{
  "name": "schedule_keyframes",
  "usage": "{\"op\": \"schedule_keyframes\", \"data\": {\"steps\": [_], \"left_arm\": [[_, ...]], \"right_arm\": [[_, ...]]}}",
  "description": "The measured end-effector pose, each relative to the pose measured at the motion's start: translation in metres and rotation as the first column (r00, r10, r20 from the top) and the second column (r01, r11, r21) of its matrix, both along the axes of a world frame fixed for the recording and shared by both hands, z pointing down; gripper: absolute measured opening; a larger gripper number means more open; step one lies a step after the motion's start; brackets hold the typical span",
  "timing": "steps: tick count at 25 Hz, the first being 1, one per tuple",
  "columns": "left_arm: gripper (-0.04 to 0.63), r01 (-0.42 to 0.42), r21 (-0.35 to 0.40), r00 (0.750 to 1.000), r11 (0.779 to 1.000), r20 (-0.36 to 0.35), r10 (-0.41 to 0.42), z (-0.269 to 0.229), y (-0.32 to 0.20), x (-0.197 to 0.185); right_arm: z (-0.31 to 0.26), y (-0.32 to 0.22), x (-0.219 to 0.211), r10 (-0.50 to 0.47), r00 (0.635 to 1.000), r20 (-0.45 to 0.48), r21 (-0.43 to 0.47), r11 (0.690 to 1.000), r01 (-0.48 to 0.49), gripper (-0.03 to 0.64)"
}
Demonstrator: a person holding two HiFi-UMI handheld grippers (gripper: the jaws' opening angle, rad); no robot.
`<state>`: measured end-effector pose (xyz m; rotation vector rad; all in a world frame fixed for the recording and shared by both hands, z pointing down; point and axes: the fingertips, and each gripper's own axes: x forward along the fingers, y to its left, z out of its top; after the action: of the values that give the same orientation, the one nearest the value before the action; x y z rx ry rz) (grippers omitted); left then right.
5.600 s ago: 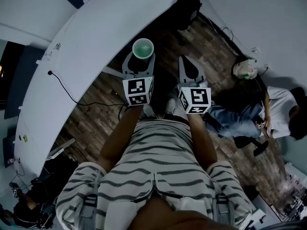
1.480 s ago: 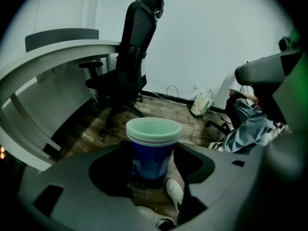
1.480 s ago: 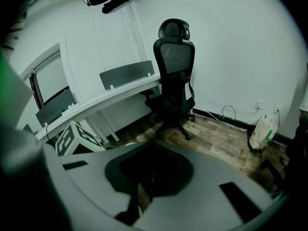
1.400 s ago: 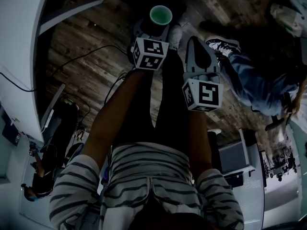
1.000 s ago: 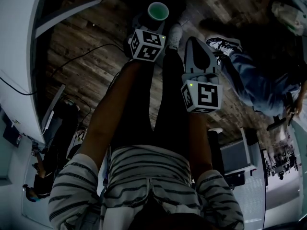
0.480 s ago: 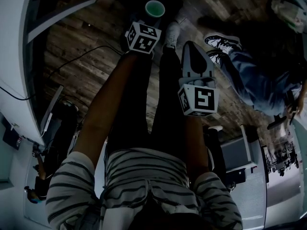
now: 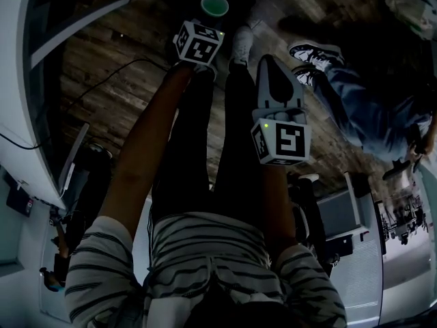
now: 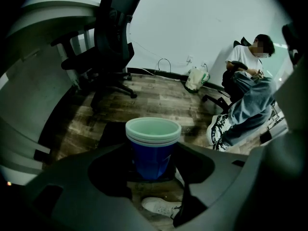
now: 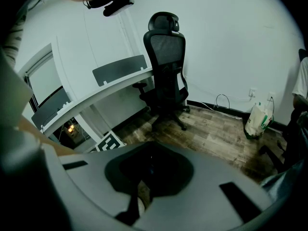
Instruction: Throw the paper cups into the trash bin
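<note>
Paper cups [image 7: 214, 5] lowered further in left claw [image 8: 153, 170].

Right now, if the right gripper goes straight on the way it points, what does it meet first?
Probably the wooden floor, short of the black office chair; nothing else shows before the right gripper, but depth is unclear.

The left gripper [image 7: 212, 18] with the paper cups [image 7: 214, 5] has gone from the middle of the head view up to the top edge. The arm behind it is stretched out longer. The white tabletop [image 7: 13, 80], once across the top, now sits only at the left edge.
</note>
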<state>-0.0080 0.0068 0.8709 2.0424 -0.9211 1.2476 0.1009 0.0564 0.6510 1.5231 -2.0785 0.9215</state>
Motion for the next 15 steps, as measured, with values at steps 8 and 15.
{"op": "schedule_keyframes", "data": {"steps": [8,15], "left_arm": [[0.281,-0.006,-0.009,1.0,1.0,0.005,0.006,0.011,-0.002,-0.002],[0.281,-0.007,-0.022,1.0,1.0,0.003,0.007,0.026,-0.006,0.0]], "right_arm": [[-0.003,0.004,0.004,0.024,1.0,0.002,0.001,1.0,-0.024,0.017],[0.001,0.009,0.008,0.039,0.999,0.001,-0.003,0.999,-0.039,0.017]]}}
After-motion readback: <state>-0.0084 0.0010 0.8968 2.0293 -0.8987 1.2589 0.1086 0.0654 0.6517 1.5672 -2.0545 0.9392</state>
